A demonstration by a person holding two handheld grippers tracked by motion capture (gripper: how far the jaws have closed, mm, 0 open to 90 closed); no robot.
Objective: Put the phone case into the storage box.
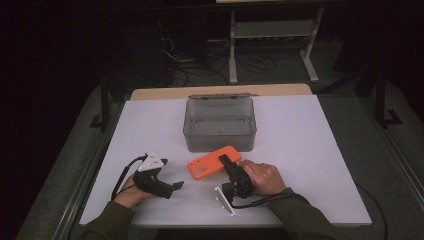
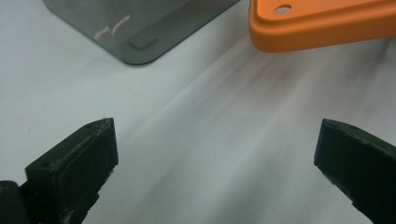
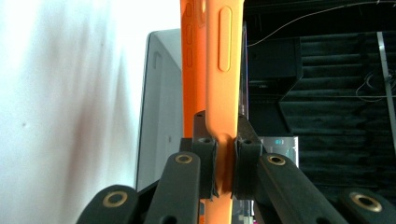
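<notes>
Right hand-held gripper (image 1: 229, 161) is clamped tight on the edge of the orange phone case (image 1: 210, 163), which sits low over the worktop (image 1: 300, 150) just in front of the clear grey box (image 1: 220, 123). Left hand-held gripper (image 1: 176, 186) rests off to the side, jaws wide apart, nothing in them. So I'd say the grab is done; dropping the case into the box is what's left.

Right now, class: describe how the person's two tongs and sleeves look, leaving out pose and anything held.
Both tongs are black. The left tongs carry a pale grey three-cornered plate on top and trail a black cable. The right tongs have a white plate with small holes, brass-coloured rivets on the jaw links and a black cable. Both sleeves are olive green.
</notes>
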